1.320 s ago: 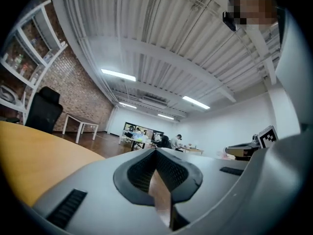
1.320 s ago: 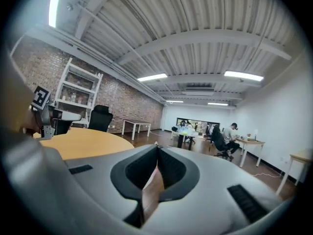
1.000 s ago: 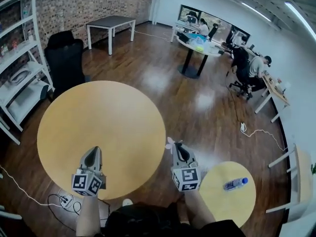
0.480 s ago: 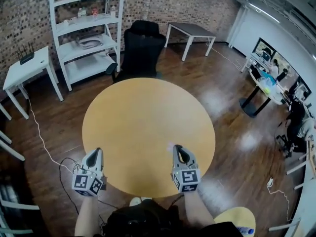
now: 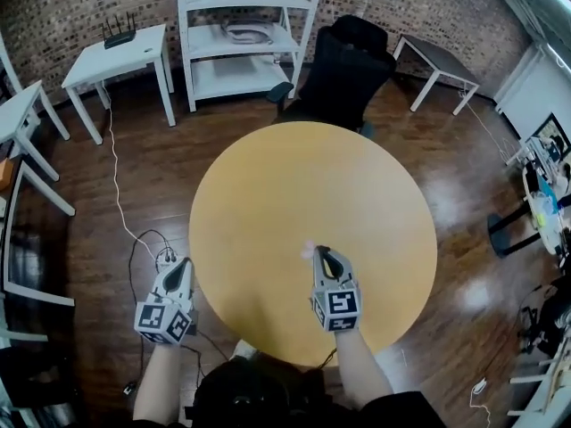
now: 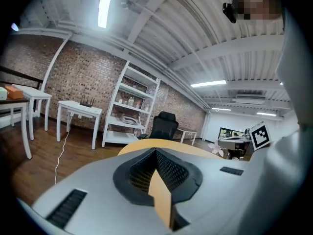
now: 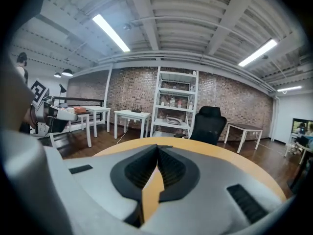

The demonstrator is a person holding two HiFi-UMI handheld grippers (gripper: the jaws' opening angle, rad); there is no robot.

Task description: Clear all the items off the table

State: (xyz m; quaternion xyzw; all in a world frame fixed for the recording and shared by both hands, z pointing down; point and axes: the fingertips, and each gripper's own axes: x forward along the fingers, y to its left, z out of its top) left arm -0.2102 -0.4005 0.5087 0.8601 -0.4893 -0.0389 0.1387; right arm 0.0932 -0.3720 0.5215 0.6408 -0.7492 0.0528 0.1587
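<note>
The round yellow table [image 5: 294, 194] has a bare top with no items on it. My right gripper [image 5: 323, 255] hovers over its near part, jaws closed together, and nothing shows between them in the right gripper view. A small pale pink thing like a flower [image 5: 308, 251] sits right beside its tips; I cannot tell whether it is pinched. The same pink thing [image 6: 215, 148] shows in the left gripper view. My left gripper [image 5: 177, 267] hangs left of the table's edge, over the floor, jaws closed and empty.
A black office chair [image 5: 350, 61] stands at the table's far side, with a white shelf unit [image 5: 245, 34] and a white side table [image 5: 120, 53] behind. A power strip and cables [image 5: 163, 257] lie on the floor by my left gripper.
The view has swung left, so the yellow table sits centred and the small table with the bottle has left the picture. Both grippers swung along; the right one now hangs over the tabletop.
</note>
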